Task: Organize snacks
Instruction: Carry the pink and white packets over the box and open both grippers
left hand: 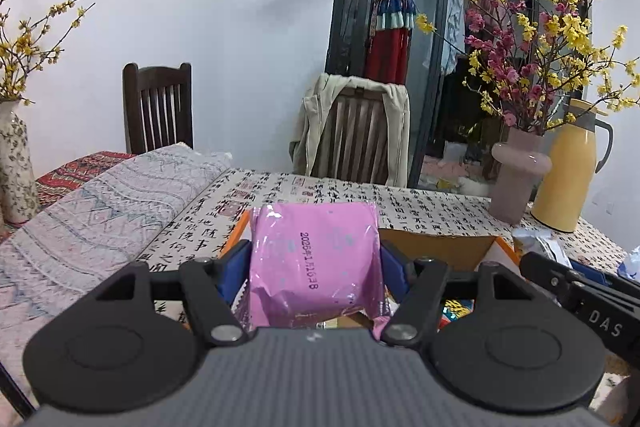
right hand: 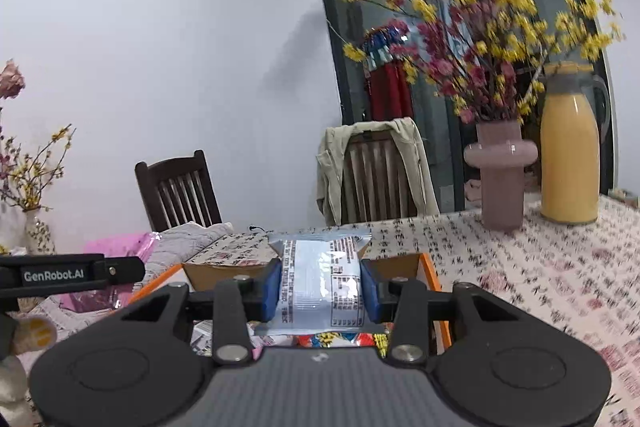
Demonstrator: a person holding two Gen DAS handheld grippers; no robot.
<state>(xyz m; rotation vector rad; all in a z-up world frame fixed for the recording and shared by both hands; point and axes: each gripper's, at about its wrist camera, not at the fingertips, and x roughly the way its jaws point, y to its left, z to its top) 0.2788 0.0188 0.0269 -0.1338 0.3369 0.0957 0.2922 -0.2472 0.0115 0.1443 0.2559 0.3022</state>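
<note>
My left gripper [left hand: 314, 267] is shut on a pink snack packet [left hand: 314, 259] with a printed date and holds it above the near end of an orange cardboard box [left hand: 440, 247]. My right gripper [right hand: 320, 287] is shut on a pale blue snack packet [right hand: 320, 283] and holds it above the same orange box [right hand: 430, 267]. Several colourful snack packets [right hand: 340, 339] lie inside the box below. The left gripper's body [right hand: 76, 273] and its pink packet [right hand: 128, 245] show at the left of the right wrist view. The right gripper's body [left hand: 580, 291] shows at the right of the left wrist view.
The table has a calligraphy-print cloth [left hand: 420, 203]. A pink vase with flowering branches [left hand: 516, 171] and a yellow thermos jug [left hand: 568, 167] stand at the back right. A folded patterned cloth [left hand: 100, 211] lies at the left. Two wooden chairs [left hand: 158, 107] stand behind the table.
</note>
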